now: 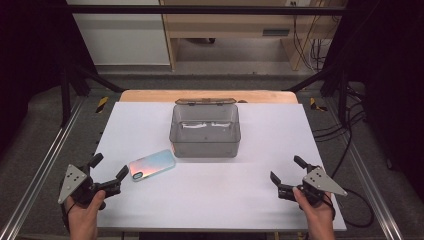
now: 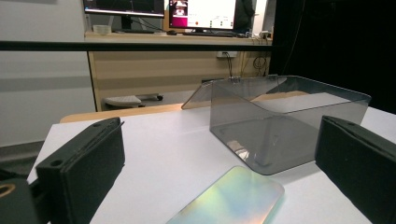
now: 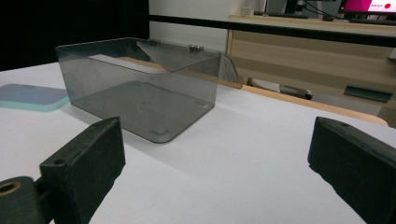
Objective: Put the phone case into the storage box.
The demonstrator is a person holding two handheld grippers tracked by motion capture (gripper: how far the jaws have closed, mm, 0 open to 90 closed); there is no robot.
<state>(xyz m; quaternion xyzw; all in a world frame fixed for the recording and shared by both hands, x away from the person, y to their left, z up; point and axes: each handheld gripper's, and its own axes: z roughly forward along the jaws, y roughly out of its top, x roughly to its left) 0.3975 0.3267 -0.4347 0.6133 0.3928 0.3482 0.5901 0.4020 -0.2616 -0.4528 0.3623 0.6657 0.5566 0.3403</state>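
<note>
Your left gripper [image 1: 108, 173], jaws spread and empty, sits just beside the phone [image 1: 152, 164], whose long axis slants toward the open clear box [image 1: 205, 131]; right gripper [image 1: 288, 174], also spread, well apart

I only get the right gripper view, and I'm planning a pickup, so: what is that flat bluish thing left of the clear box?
Observer: A phone, lying flat, its iridescent back up; the camera cutout is at its end nearer the person.
Operator: Is it touching the box?
Observer: From the high view, its far corner lies right by the clear box, near the front left corner; contact can't be told.
Operator: Which tongs are closer?
Observer: The left tongs, open, with the phone just ahead of them. The right tongs are open too.
</note>
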